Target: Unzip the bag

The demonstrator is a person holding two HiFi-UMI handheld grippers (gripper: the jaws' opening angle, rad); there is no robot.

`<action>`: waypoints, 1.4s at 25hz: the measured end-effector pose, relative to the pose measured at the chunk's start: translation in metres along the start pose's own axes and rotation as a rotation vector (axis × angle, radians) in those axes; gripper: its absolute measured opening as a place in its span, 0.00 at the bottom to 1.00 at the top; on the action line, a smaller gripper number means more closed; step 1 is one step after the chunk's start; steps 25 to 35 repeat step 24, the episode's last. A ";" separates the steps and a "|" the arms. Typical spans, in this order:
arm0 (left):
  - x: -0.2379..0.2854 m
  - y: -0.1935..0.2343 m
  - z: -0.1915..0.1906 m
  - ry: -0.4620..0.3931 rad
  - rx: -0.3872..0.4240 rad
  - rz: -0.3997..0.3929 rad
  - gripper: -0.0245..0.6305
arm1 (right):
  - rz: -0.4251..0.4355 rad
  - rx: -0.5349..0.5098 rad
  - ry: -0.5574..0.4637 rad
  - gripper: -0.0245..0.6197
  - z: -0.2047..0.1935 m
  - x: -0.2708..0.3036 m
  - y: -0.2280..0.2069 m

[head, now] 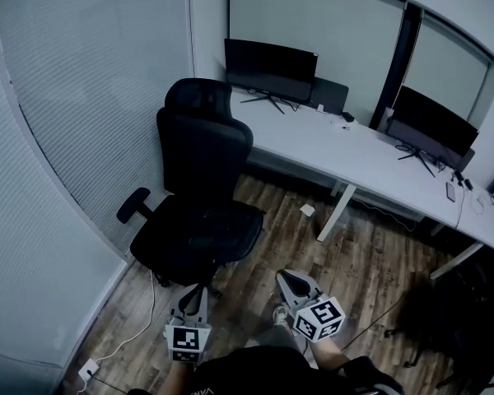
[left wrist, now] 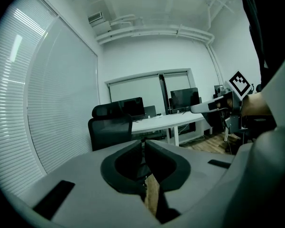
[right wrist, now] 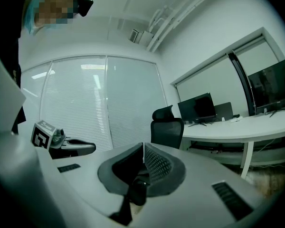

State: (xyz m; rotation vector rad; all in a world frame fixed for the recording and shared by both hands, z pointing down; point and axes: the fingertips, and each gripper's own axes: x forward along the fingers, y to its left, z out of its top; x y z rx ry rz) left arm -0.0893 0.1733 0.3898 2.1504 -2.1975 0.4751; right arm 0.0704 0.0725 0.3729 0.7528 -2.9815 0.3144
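Note:
No bag shows clearly in any view. In the head view my left gripper and right gripper hang side by side low in the picture, above the wooden floor and just in front of the person's body. Both point toward the black office chair. The left gripper view shows its jaws pressed together with nothing between them. The right gripper's jaws also meet, with nothing held. Each gripper appears in the other's view, held in the air.
A long white desk with two dark monitors runs along the far wall. Blinds cover the glass wall on the left. A cable and a socket lie on the floor at lower left. A dark bulky shape sits at lower right, too dim to identify.

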 end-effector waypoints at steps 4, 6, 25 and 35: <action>-0.011 -0.001 0.000 -0.012 -0.015 0.002 0.07 | 0.009 0.005 0.015 0.11 -0.006 -0.002 0.010; -0.015 0.000 0.001 -0.009 -0.021 0.005 0.07 | 0.014 0.005 0.019 0.11 -0.006 -0.001 0.012; -0.013 0.004 -0.001 -0.001 -0.025 0.001 0.07 | 0.039 -0.021 0.021 0.11 0.001 0.016 0.016; -0.013 0.004 -0.001 -0.001 -0.025 0.001 0.07 | 0.039 -0.021 0.021 0.11 0.001 0.016 0.016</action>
